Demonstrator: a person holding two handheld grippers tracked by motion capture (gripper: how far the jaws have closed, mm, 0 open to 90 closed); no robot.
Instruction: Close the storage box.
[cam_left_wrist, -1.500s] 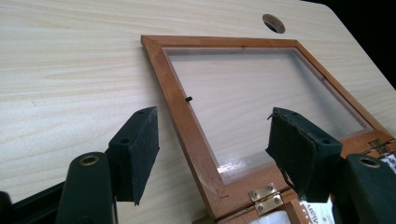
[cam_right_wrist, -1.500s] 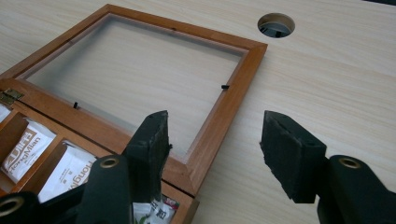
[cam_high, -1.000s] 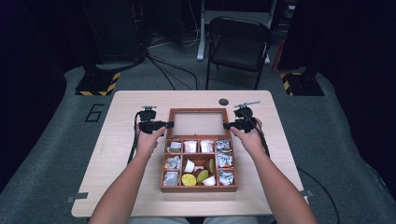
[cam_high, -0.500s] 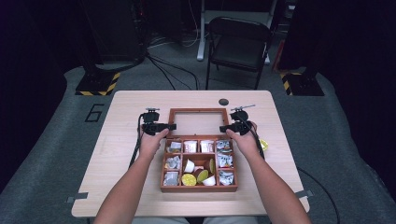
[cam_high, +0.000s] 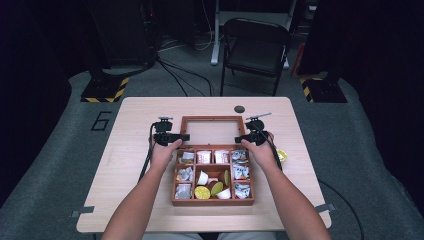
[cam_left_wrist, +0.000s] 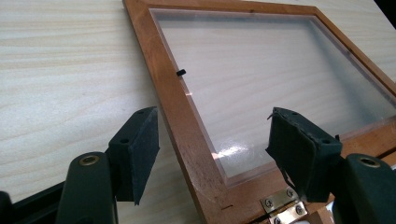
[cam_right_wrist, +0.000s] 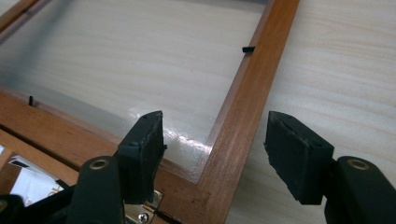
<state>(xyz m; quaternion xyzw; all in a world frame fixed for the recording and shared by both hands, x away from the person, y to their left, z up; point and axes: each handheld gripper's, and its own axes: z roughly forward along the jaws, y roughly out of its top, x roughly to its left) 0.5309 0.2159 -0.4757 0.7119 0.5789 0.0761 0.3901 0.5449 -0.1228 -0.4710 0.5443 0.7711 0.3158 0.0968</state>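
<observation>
A wooden compartment box (cam_high: 213, 202) sits mid-table, holding small cups, foil packets and lime-coloured pieces. Its glass-paned lid (cam_high: 212, 119) lies open and flat on the table behind it. My left gripper (cam_high: 184, 136) is at the lid's left edge, open. In the left gripper view the left gripper (cam_left_wrist: 212, 140) straddles the lid frame (cam_left_wrist: 173, 98) near a brass hinge (cam_left_wrist: 282, 207). My right gripper (cam_high: 241, 139) is at the lid's right edge, open. In the right gripper view the right gripper (cam_right_wrist: 215, 149) straddles the frame's corner (cam_right_wrist: 243, 98).
A small yellow object (cam_high: 282, 155) lies on the table (cam_high: 135, 200) right of the box. A dark round disc (cam_high: 239, 109) rests behind the lid. A folding chair (cam_high: 255, 45) stands beyond the table's far edge.
My right gripper has slid inward and slightly nearer, onto the lid's right edge. The left gripper has shifted only a little toward the lid's left edge.
</observation>
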